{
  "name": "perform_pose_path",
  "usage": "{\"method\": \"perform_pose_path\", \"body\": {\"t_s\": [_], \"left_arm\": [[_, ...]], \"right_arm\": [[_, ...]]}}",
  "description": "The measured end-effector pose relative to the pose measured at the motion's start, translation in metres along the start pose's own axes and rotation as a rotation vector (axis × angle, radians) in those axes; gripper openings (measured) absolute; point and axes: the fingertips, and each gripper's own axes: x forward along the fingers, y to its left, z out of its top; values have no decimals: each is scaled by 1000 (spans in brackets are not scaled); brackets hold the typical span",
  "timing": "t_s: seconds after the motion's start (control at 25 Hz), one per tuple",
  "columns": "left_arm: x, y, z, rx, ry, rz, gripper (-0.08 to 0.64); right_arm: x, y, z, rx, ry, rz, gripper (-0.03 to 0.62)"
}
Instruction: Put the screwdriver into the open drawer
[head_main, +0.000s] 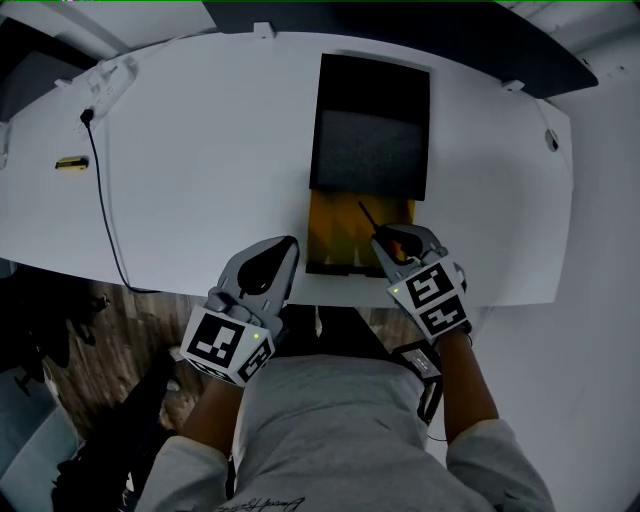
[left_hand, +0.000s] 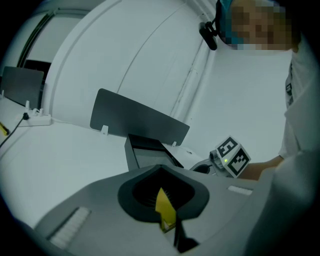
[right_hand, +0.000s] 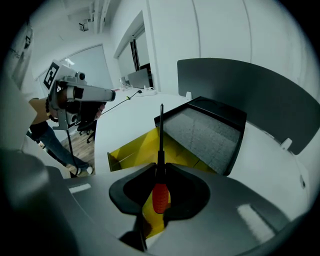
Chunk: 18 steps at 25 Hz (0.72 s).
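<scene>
Right gripper clamps screwdriver over yellow drawer; left gripper closed, empty.

I see a light grey long-sleeved top with a small line of dark script print on it. Beyond the top's left sleeve is my left gripper, a smooth grey shell with a dark teardrop recess and a cube of black-and-white square markers with a green light. Beyond the top's right sleeve, my right gripper has the same shell and marker cube, plus a black wrist strap.
</scene>
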Motion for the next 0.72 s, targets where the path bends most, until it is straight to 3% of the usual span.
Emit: {"method": "perform_pose_path", "body": {"t_s": [0.72], "left_arm": [[5, 19, -12, -24, 24, 8, 2]], "right_arm": [[35, 1, -16, -152, 212, 10, 81]]}}
